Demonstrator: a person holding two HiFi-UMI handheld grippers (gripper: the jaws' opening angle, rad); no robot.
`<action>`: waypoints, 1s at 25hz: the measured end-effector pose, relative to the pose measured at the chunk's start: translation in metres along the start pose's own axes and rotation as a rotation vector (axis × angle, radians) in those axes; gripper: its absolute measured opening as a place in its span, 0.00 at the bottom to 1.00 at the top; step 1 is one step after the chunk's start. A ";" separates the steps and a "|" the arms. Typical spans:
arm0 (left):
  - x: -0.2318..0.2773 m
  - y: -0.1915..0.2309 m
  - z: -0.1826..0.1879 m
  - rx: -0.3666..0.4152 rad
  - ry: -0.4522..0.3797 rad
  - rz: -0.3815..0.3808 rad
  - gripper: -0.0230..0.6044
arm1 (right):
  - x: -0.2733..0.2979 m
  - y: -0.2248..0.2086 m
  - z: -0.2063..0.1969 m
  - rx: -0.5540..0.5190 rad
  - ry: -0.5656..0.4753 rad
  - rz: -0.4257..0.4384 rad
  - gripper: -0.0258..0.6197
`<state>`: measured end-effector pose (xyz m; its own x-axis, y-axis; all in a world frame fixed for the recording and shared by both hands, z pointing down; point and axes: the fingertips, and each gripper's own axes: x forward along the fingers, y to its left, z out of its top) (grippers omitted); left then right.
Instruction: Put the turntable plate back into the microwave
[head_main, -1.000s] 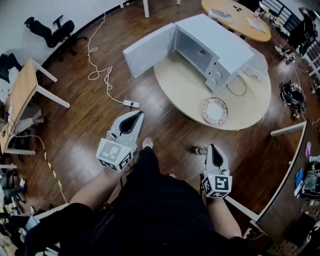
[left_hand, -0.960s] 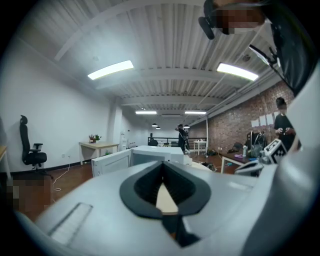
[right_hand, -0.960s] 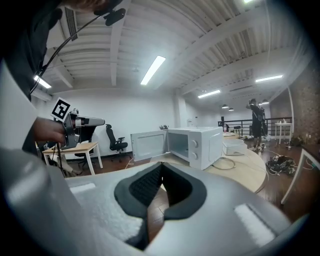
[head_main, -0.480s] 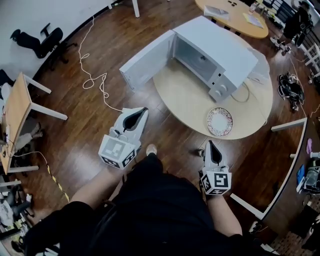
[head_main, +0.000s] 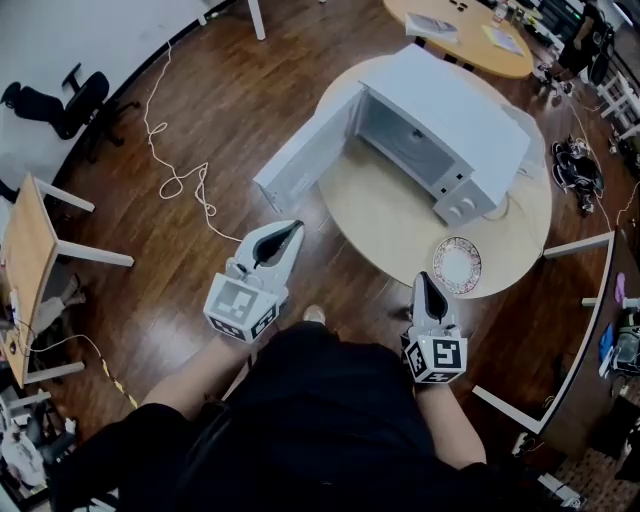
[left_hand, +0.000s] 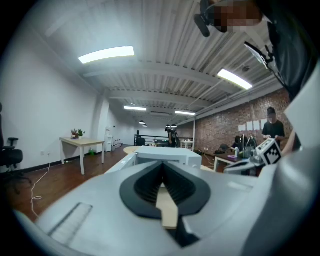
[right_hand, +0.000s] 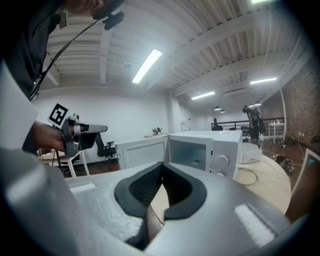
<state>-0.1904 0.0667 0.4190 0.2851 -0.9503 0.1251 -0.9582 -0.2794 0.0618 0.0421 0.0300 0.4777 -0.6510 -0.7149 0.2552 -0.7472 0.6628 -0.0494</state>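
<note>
The white microwave (head_main: 440, 130) stands on the round wooden table (head_main: 390, 215) with its door (head_main: 305, 160) swung wide open and its cavity empty. The patterned turntable plate (head_main: 457, 265) lies flat on the table near the front edge, in front of the microwave's control side. My right gripper (head_main: 424, 280) is shut and empty, its tip just short of the table edge, left of the plate. Over the floor, below the open door, my left gripper (head_main: 290, 232) is shut and empty. The right gripper view shows the microwave (right_hand: 210, 152) ahead of the right gripper (right_hand: 161, 165). The left gripper (left_hand: 161, 164) points at the microwave (left_hand: 167, 155).
A white cable (head_main: 170, 180) snakes across the wooden floor at the left, near an office chair (head_main: 60, 100) and a wooden desk (head_main: 25, 270). A second round table (head_main: 470, 30) stands beyond the microwave. A white desk edge (head_main: 575, 245) lies to the right.
The person has walked toward the table, so microwave and plate appear closer. Both grippers moved forward and stay shut; the right one now sits beside the plate at the table edge.
</note>
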 end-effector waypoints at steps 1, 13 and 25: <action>0.003 0.008 0.002 0.002 -0.006 -0.004 0.05 | 0.004 0.003 0.001 -0.002 0.002 -0.001 0.04; 0.035 0.044 0.020 0.010 -0.047 -0.046 0.05 | 0.036 -0.002 0.016 -0.037 -0.003 -0.059 0.04; 0.079 0.047 0.038 0.034 -0.048 -0.090 0.05 | 0.087 -0.018 0.022 -0.031 -0.031 -0.063 0.04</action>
<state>-0.2141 -0.0271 0.3939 0.3696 -0.9263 0.0730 -0.9292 -0.3678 0.0373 -0.0035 -0.0490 0.4798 -0.6071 -0.7617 0.2263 -0.7826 0.6225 -0.0043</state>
